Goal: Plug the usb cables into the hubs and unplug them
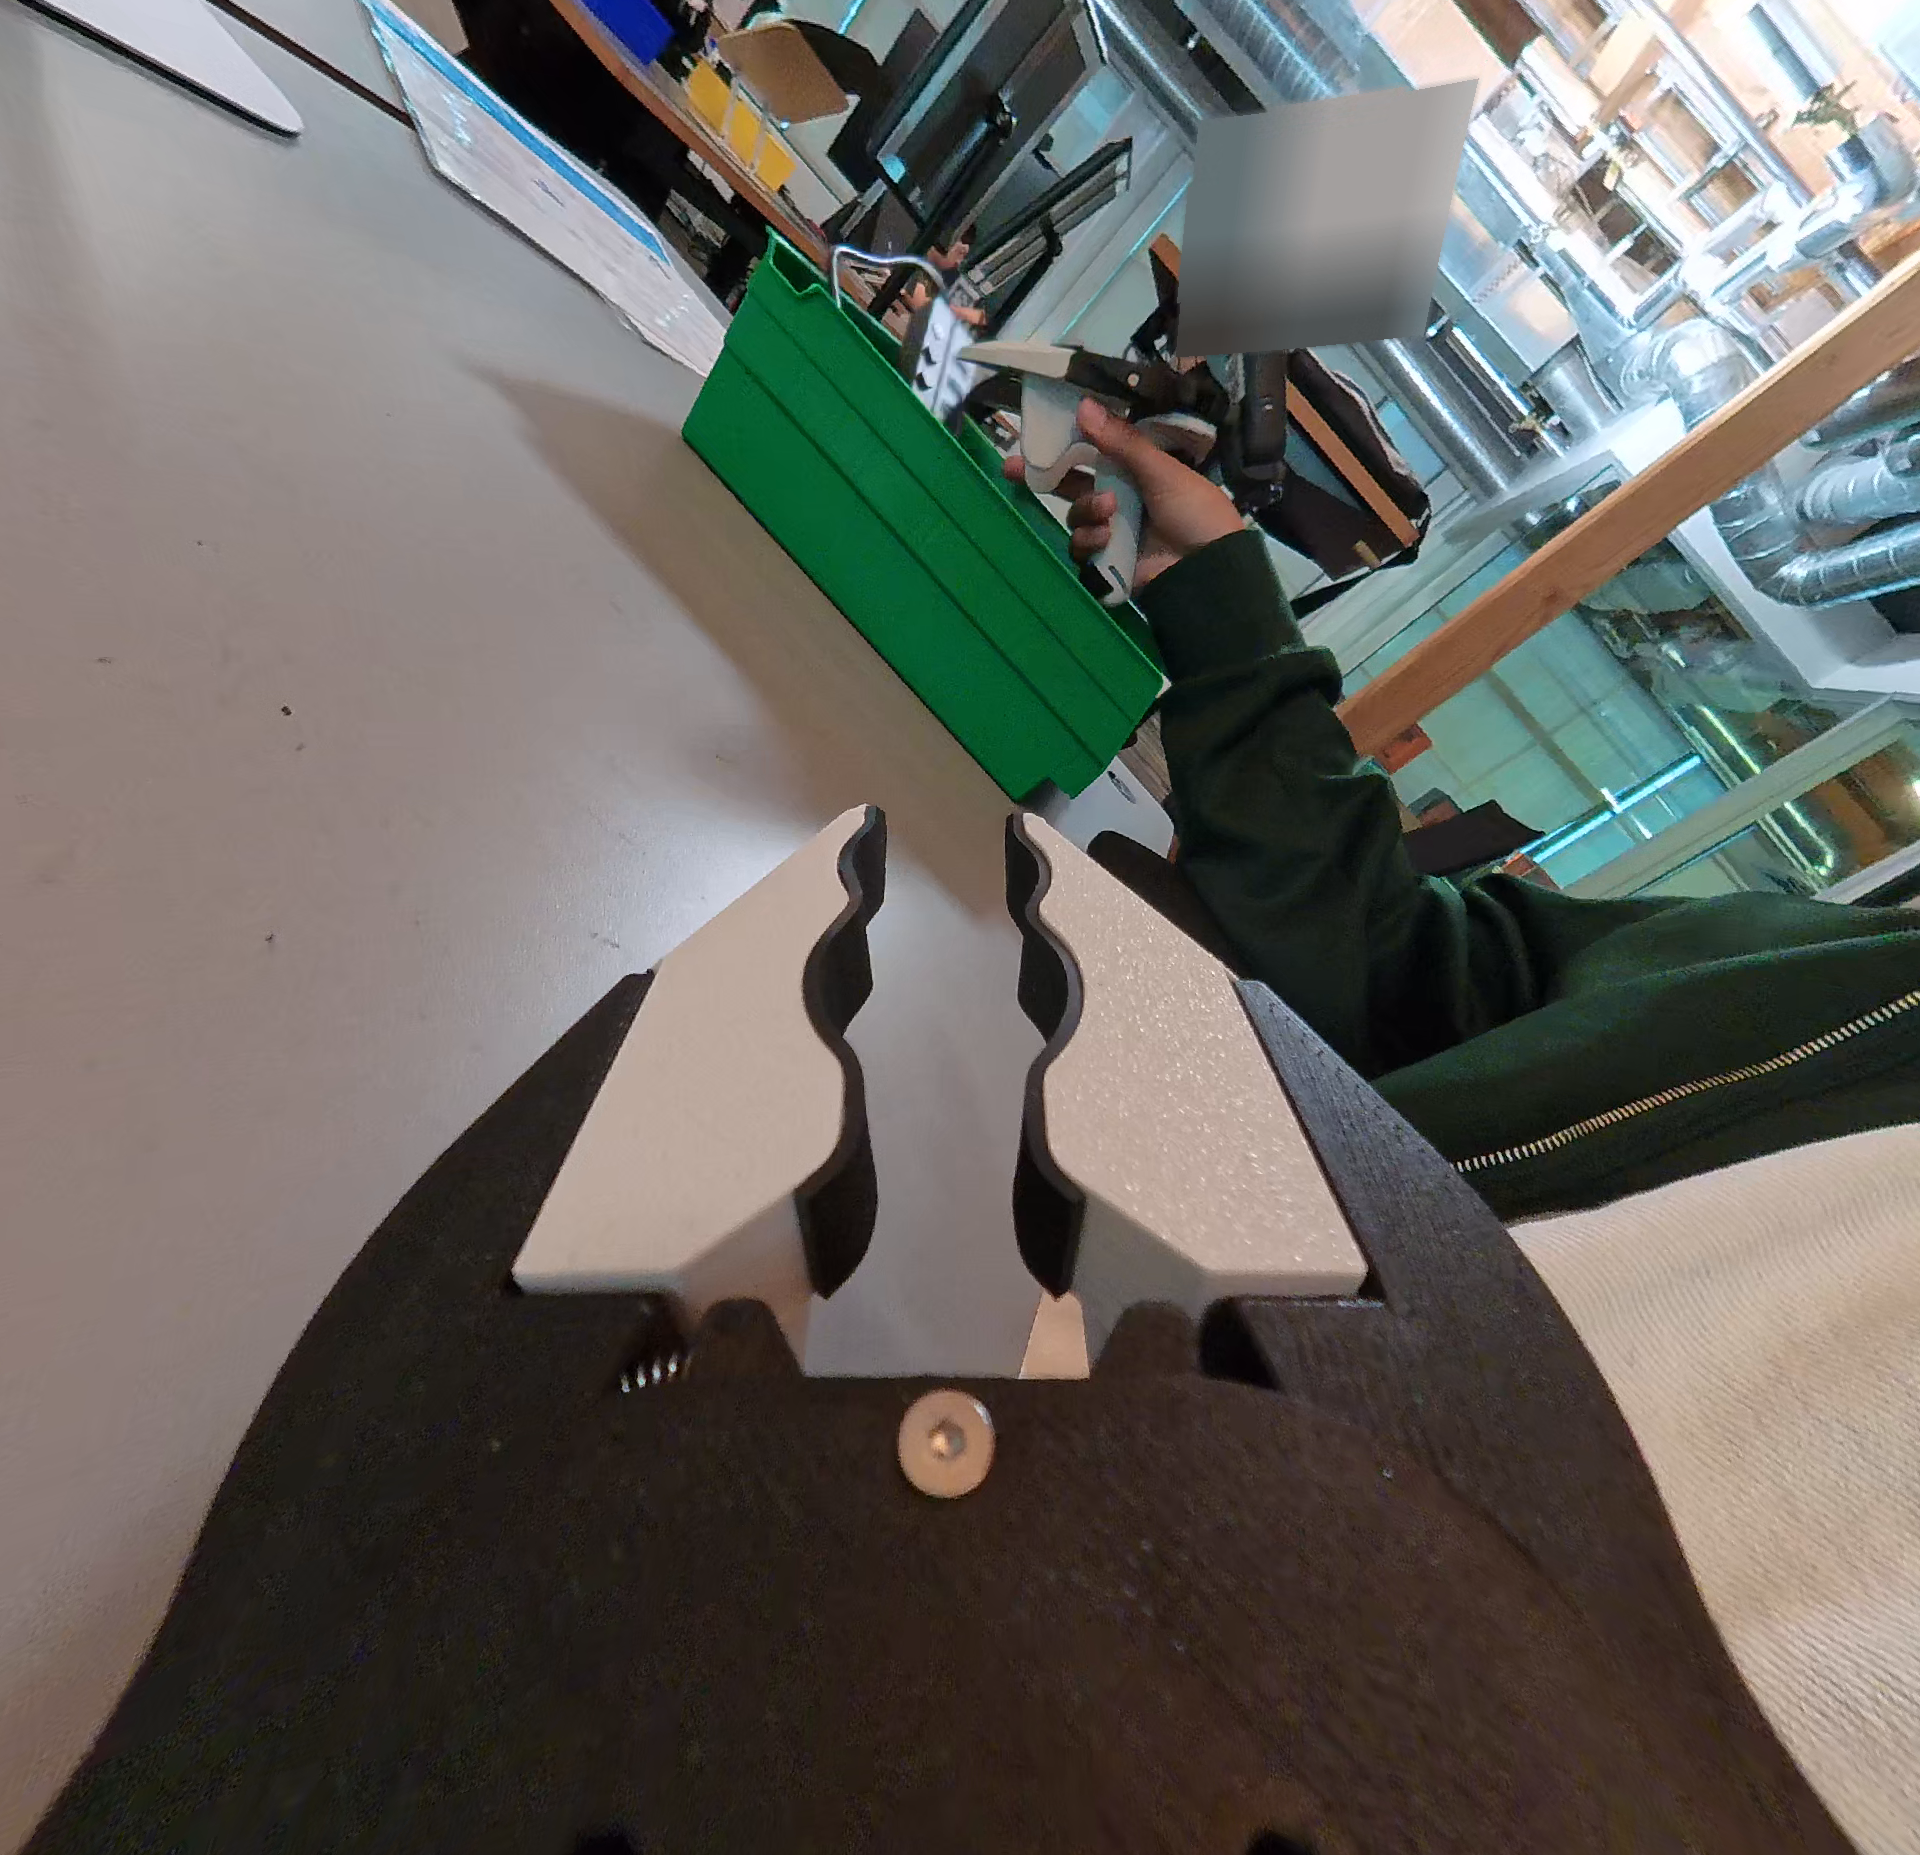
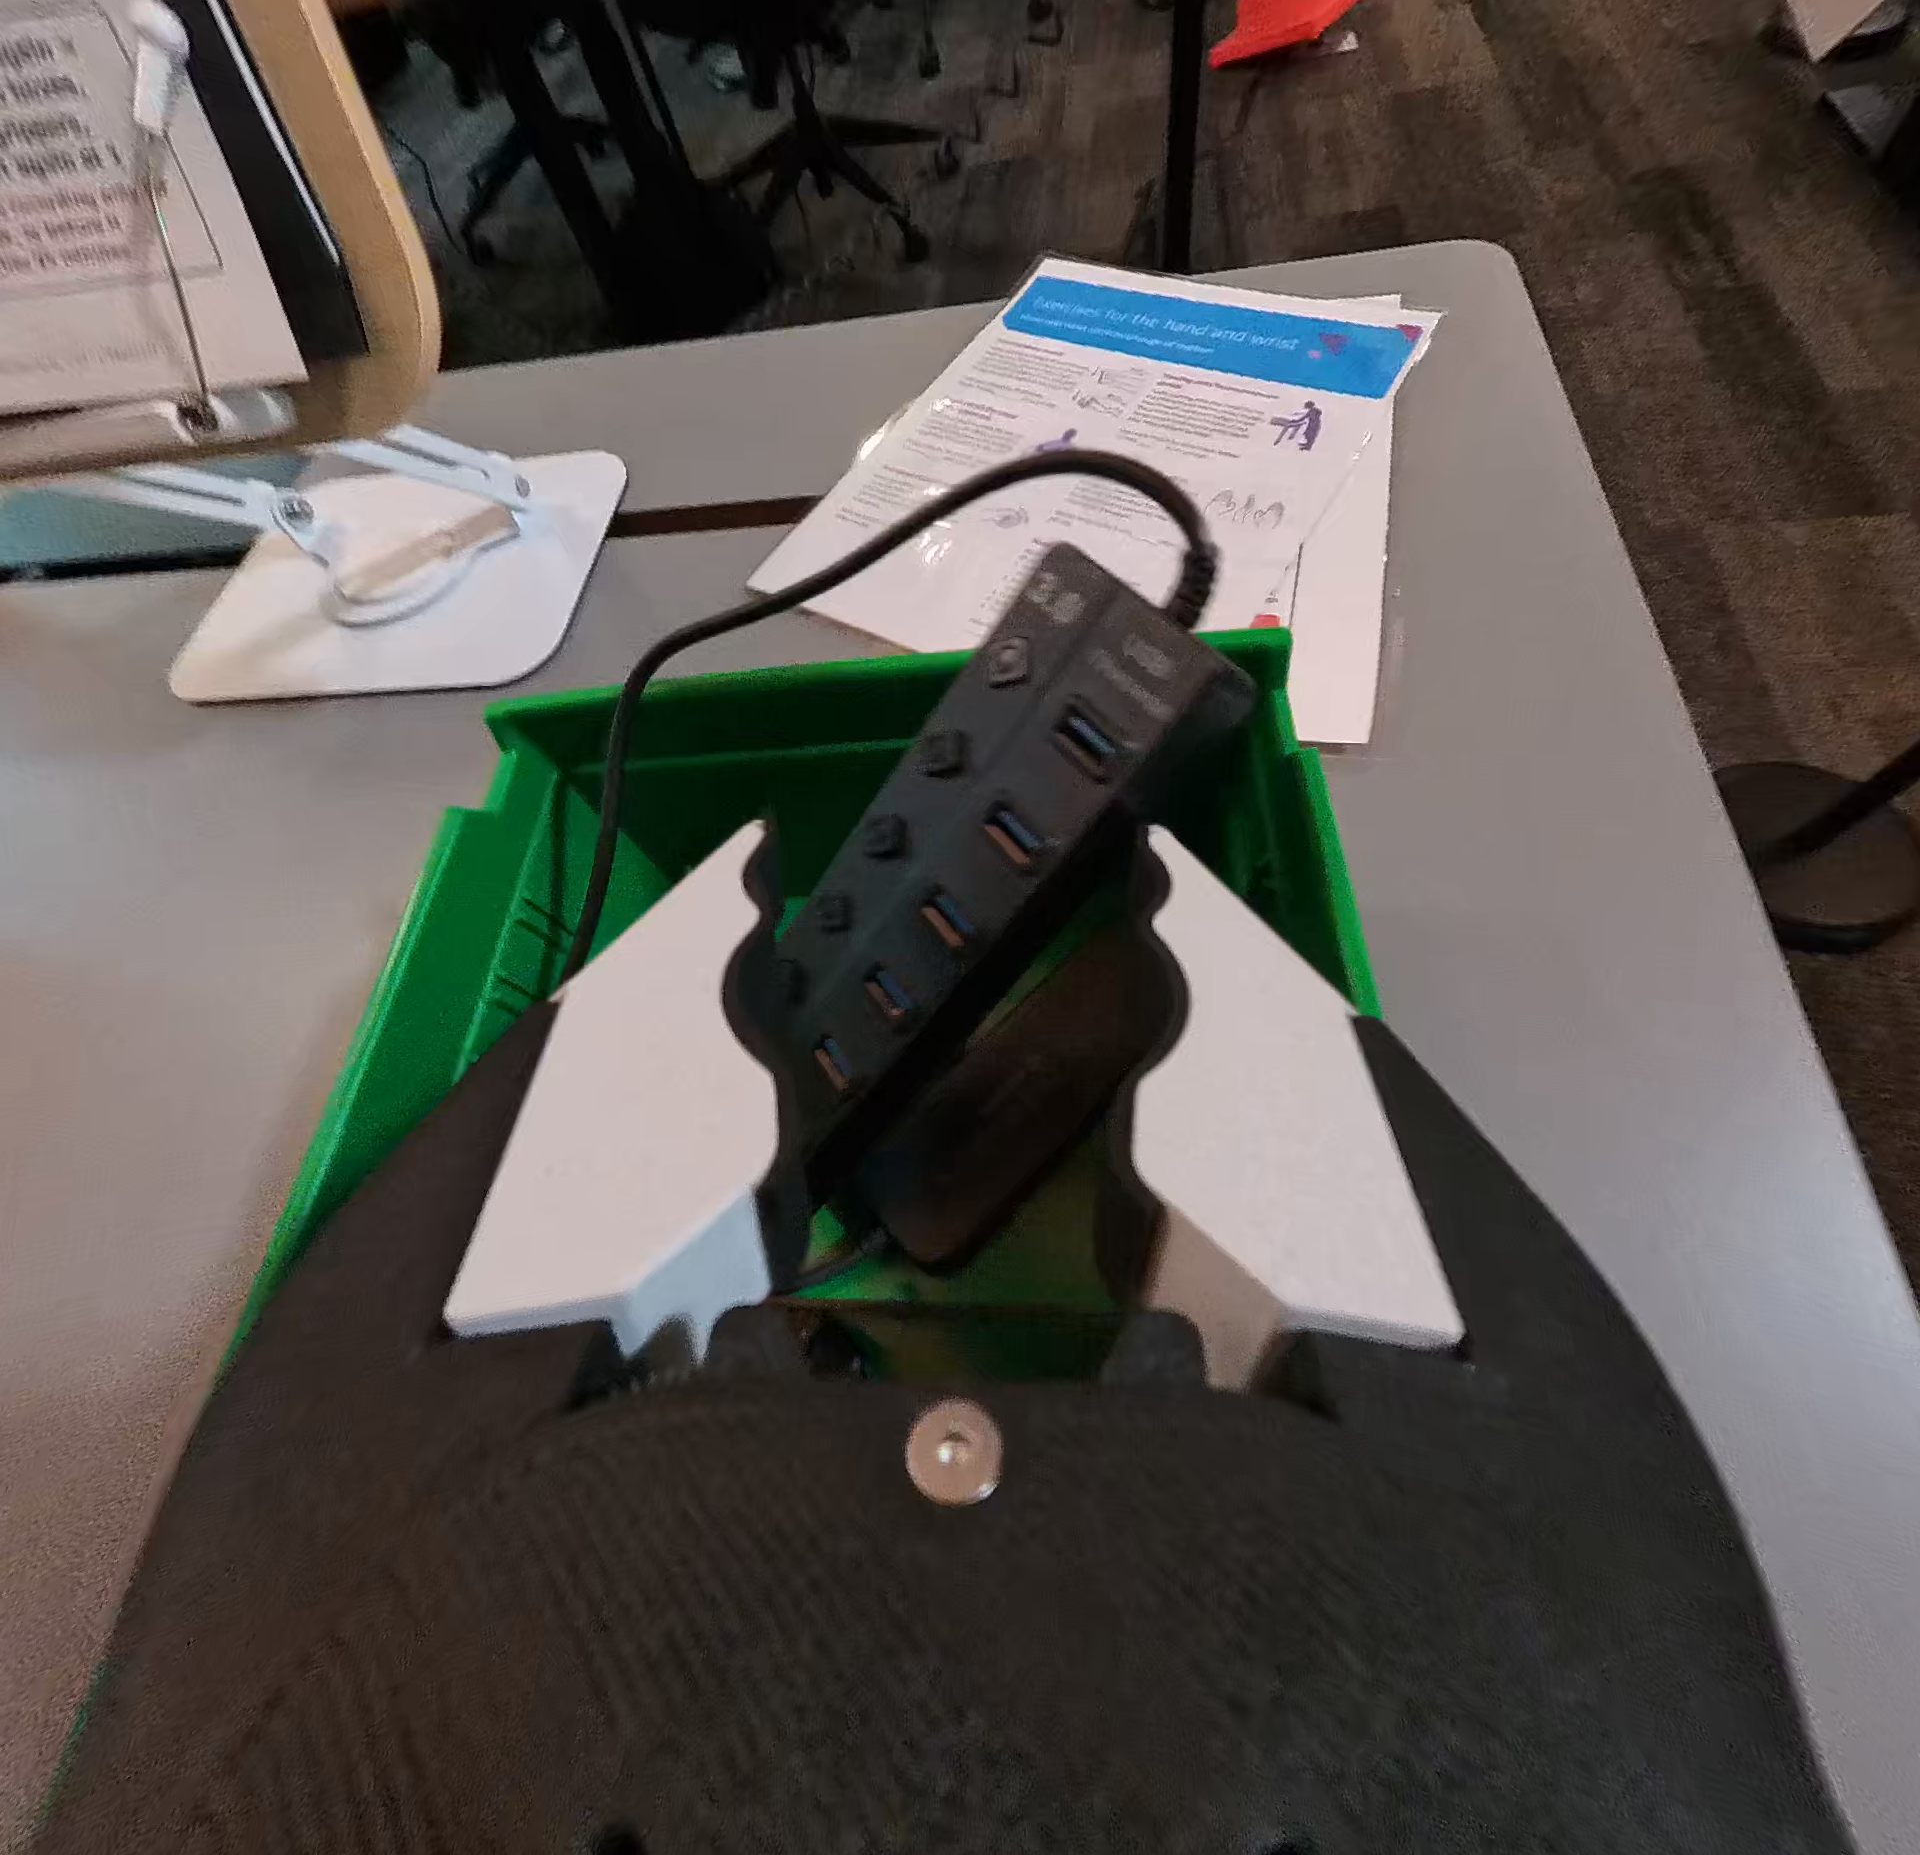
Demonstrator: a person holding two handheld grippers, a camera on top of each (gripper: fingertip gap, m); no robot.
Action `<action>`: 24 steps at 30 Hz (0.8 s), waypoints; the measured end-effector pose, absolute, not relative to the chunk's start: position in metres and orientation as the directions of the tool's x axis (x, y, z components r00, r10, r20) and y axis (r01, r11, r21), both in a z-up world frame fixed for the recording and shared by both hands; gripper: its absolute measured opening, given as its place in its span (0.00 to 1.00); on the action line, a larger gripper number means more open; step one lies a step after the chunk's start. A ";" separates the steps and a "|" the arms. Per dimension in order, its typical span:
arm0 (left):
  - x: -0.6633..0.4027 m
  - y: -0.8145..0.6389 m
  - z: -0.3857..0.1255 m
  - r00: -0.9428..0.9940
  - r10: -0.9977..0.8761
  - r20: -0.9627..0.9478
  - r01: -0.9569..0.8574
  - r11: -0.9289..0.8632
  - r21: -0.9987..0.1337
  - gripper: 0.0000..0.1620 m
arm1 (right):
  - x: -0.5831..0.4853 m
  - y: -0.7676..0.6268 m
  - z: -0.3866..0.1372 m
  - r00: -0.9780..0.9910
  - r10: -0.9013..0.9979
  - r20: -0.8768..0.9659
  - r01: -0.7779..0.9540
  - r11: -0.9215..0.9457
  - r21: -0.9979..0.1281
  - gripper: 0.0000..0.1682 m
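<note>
My right gripper (image 2: pixel 951 870) is shut on a black USB hub (image 2: pixel 997 849) with several blue ports and round buttons. It holds the hub tilted up above the green bin (image 2: pixel 416 974). The hub's black cable (image 2: pixel 665 652) loops from its far end to the left and down into the bin. My left gripper (image 1: pixel 948 829) is open and empty, low over the grey table (image 1: pixel 312 766), short of the green bin (image 1: pixel 914 558). In the left wrist view the right gripper (image 1: pixel 1029 392) shows in a hand above the bin.
Printed sheets (image 2: pixel 1143 475) lie on the table beyond the bin; they also show in the left wrist view (image 1: pixel 540 174). A white stand base (image 2: pixel 416 579) sits far left. The table's right edge (image 2: pixel 1704 766) is near the bin. A person's green sleeve (image 1: pixel 1299 818) lies to the right.
</note>
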State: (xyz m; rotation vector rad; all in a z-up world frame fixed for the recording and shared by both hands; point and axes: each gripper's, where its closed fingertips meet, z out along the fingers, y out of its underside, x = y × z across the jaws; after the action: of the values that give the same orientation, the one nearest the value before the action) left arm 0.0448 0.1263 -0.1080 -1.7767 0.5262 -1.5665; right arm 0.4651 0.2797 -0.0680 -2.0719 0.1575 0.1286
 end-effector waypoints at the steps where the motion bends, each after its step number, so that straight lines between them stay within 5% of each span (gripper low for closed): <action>1: 0.045 0.126 -0.108 0.184 -0.702 0.688 0.143 -0.673 -0.725 0.13 | 0.463 0.278 -0.069 0.989 -0.038 -0.143 -0.143 -0.495 -0.857 0.39; 10: 0.050 0.128 -0.108 0.173 -0.708 0.685 0.133 -0.672 -0.729 0.13 | 0.460 0.266 -0.051 0.995 0.008 -0.096 -0.082 -0.455 -0.887 0.29; 21: 0.059 0.145 -0.102 0.205 -0.733 0.649 0.157 -0.629 -0.761 0.14 | 0.458 0.238 -0.002 0.995 -0.016 -0.102 -0.103 -0.194 -0.976 0.33; 24: 0.065 0.151 -0.097 0.181 -0.741 0.646 0.167 -0.624 -0.763 0.14 | 0.473 0.199 0.030 0.983 -0.164 -0.088 -0.063 0.154 -0.986 0.10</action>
State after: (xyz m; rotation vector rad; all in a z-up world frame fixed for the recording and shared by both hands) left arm 0.0655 0.1514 -0.0972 -1.7128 0.5480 -1.5420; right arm 0.4727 0.1995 0.0304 -1.4171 0.1903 -0.0728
